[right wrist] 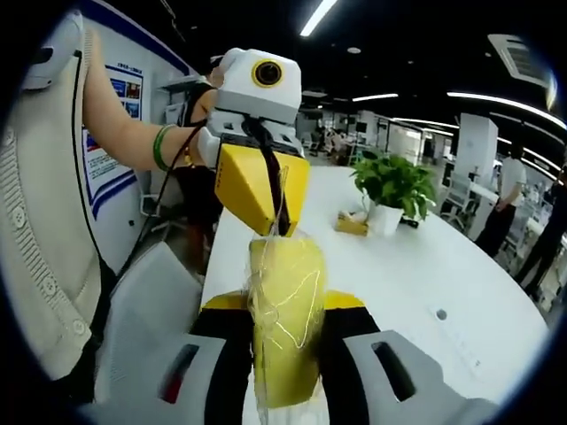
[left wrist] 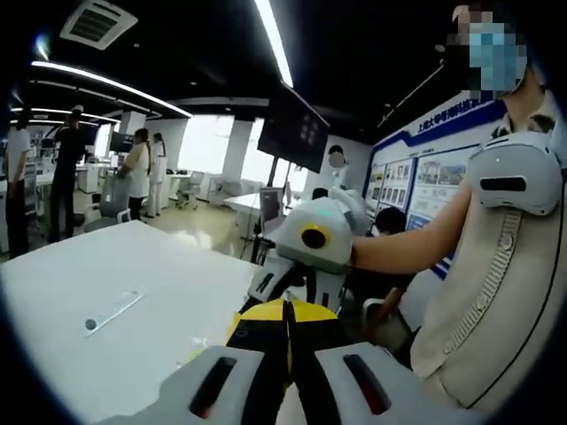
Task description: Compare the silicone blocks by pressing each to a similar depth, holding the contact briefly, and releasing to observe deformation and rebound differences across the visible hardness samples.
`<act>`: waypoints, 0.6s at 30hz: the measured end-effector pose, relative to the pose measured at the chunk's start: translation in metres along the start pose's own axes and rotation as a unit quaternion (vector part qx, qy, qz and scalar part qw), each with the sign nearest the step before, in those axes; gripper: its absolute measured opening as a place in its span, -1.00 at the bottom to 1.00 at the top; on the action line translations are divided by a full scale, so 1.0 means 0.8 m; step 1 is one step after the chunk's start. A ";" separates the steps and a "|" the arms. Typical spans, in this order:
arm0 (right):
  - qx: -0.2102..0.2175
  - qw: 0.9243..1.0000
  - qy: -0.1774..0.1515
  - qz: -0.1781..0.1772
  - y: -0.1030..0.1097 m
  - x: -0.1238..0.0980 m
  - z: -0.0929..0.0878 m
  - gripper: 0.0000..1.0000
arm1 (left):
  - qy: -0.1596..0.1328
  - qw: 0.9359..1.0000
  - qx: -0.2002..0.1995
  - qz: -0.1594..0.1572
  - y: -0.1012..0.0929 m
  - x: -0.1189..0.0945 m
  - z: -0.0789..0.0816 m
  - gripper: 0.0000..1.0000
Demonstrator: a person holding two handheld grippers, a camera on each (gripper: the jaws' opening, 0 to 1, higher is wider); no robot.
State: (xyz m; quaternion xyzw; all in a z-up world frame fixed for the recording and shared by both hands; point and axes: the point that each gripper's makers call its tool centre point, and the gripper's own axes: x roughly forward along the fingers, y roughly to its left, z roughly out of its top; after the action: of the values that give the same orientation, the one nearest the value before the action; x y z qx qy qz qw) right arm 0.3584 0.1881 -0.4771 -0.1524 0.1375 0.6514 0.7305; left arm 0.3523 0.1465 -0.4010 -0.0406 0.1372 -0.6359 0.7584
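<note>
A yellow silicone block (right wrist: 285,274) in crinkled clear wrap stands upright between the jaws of my right gripper (right wrist: 283,303), which is shut on it. From above, my left gripper (right wrist: 269,226) reaches down to the block's top with its yellow jaws shut on the wrap. In the left gripper view, my left gripper (left wrist: 286,312) has its jaws pressed together and they hide the block. Just beyond them faces the white right gripper (left wrist: 291,288), held by a person's bare arm.
Under both grippers is a white table (right wrist: 399,274), its near edge beside a person in a cream top (left wrist: 496,292). On it stand a potted plant (right wrist: 390,190), a small yellowish item (right wrist: 352,223) and a clear strip (left wrist: 113,312). People stand far behind.
</note>
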 end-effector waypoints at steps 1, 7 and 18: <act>-0.003 1.000 -0.001 -0.001 0.002 -0.001 0.001 -0.61 | 0.000 1.000 0.001 -0.001 -0.001 0.000 0.000 -1.00; -0.013 1.000 0.005 -0.001 0.015 -0.006 0.009 -0.80 | 0.000 1.000 0.017 -0.014 -0.022 -0.002 0.004 -1.00; -0.004 0.999 0.032 -0.001 0.038 -0.013 0.010 -0.90 | 0.003 0.999 0.045 -0.024 -0.045 -0.003 0.004 -1.00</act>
State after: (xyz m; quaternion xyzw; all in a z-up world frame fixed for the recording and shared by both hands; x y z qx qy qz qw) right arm 0.3270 0.1849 -0.4665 -0.1760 0.1581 0.6459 0.7258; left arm 0.3185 0.1421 -0.3893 -0.0077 0.1100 -0.6593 0.7438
